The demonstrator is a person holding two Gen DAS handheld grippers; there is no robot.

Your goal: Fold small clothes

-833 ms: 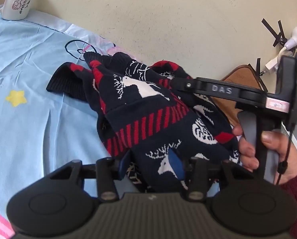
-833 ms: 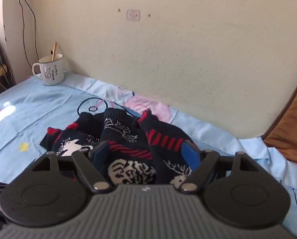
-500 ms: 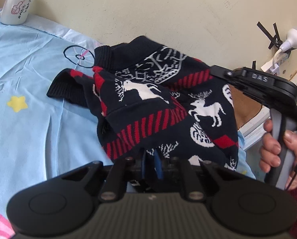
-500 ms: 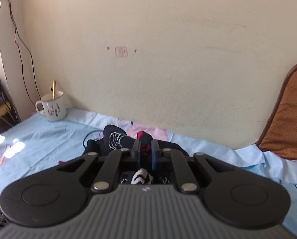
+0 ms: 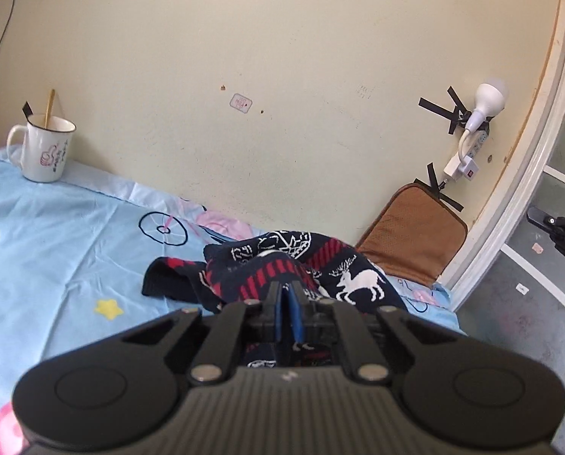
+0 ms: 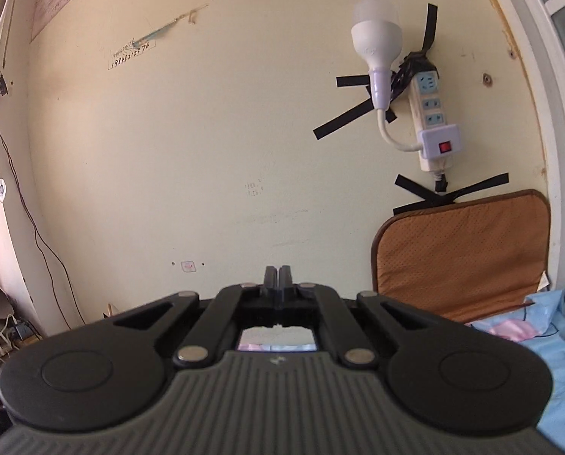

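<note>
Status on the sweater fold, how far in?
Early. Done: nothing folded; the reindeer sweater lies bunched on the blue sheet. In hand: left gripper is shut with knit right at its tips, though the pinch itself isn't visible; right gripper is shut, facing the wall, with no cloth visible. Left: spread flat, then every fold.

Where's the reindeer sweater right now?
Left wrist view, centre: the sweater lies bunched on the blue sheet, just beyond the left hand-held gripper, left of the brown cushion.

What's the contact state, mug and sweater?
Apart. Left wrist view: the mug stands far left, the sweater lies mid-bed, with bare blue sheet between them.
</note>
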